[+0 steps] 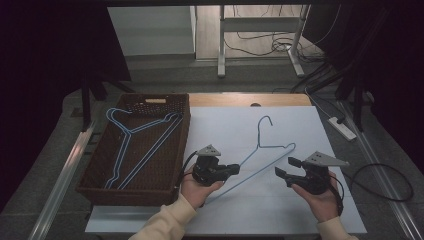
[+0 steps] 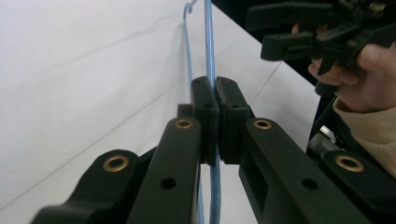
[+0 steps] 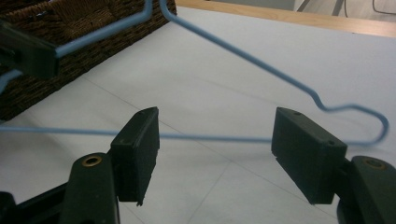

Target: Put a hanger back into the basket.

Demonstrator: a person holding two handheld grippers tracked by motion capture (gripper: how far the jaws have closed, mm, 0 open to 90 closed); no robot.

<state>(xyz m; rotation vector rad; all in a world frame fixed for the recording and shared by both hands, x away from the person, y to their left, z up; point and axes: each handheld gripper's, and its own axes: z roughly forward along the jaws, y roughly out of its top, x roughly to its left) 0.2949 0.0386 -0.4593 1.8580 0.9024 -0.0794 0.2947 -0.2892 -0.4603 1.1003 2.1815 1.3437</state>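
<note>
On the white desk [image 1: 300, 210], the blue hanger [image 1: 265, 160] is pinched by its lower wire in the closed left tool [image 1: 236, 169]. Its long axis runs rightward toward the wide-open, empty right tool [image 1: 285, 167], just beside its shoulder bend.

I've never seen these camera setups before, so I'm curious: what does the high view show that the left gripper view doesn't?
The high view alone shows the brown woven basket with two blue hangers lying in it, and the floor cables beyond the table. The left gripper view alone shows, close up, the left gripper shut on the blue wire hanger. Both show that hanger, the white tabletop and the open right gripper.
</note>
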